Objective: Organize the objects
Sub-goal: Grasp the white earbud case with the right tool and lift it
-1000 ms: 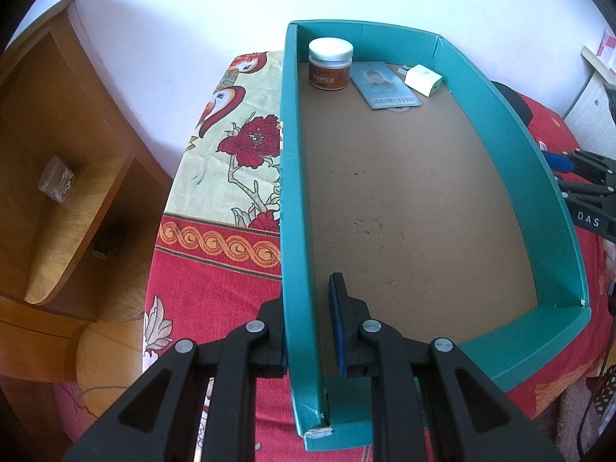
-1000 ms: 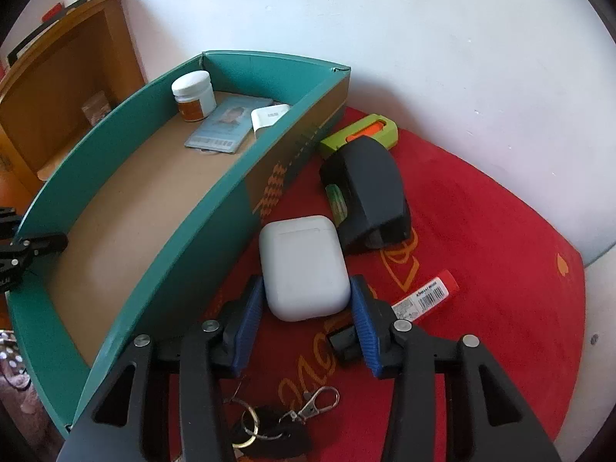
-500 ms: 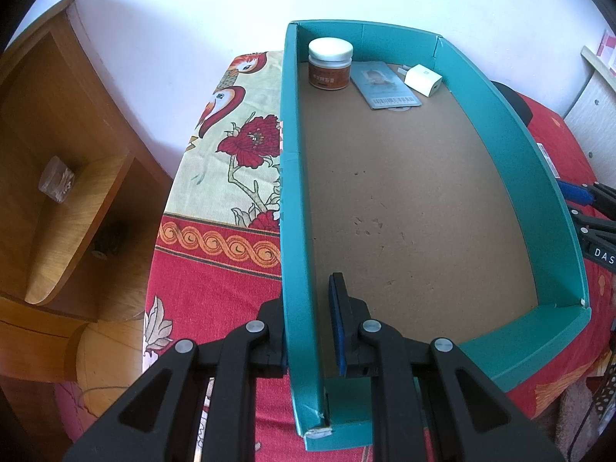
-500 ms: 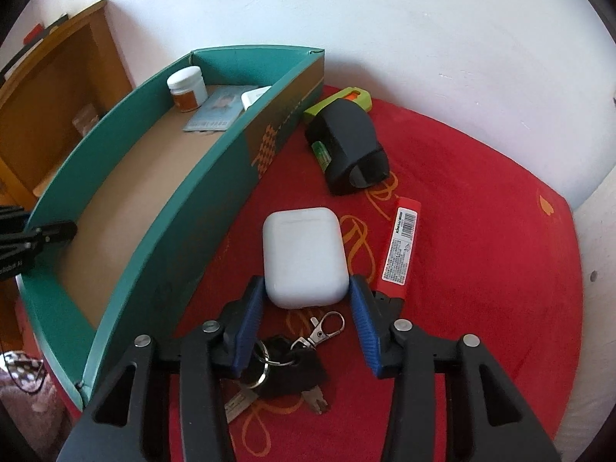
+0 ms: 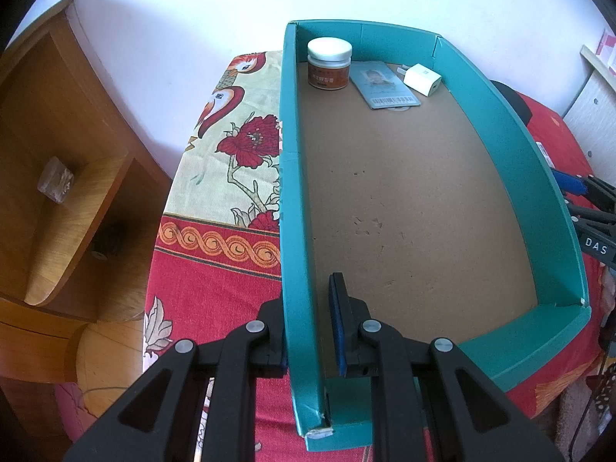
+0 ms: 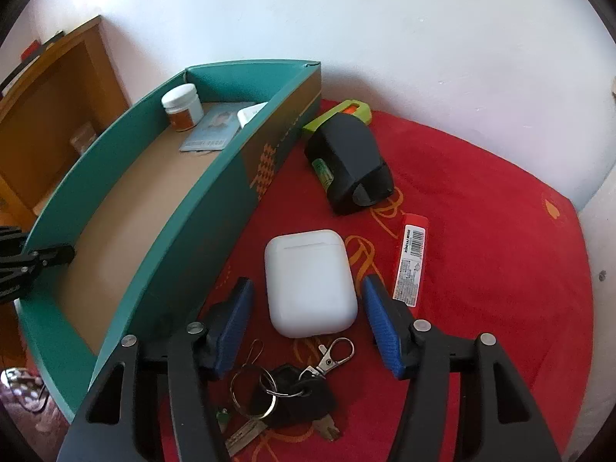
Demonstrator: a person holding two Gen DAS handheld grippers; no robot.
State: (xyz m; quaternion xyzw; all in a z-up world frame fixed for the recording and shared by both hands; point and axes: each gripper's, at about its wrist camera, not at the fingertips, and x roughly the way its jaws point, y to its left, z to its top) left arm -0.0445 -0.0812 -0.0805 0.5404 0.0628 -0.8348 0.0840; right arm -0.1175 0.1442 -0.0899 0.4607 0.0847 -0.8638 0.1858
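A teal box with a brown floor lies on the red cloth; it also shows in the right wrist view. At its far end are a white-lidded jar, an ID card and a white charger. My left gripper is shut on the box's left wall near the front corner. A white earbuds case lies on the cloth between the fingers of my open right gripper; the pads stand apart from it.
On the cloth are a red tube, a black device, a green-orange item behind it, and a key bunch under the right gripper. A wooden shelf unit stands left of the table.
My right gripper has opened and let go of the white case, which now lies on the cloth; the gripper drew back and rose. The left gripper and box have not moved.
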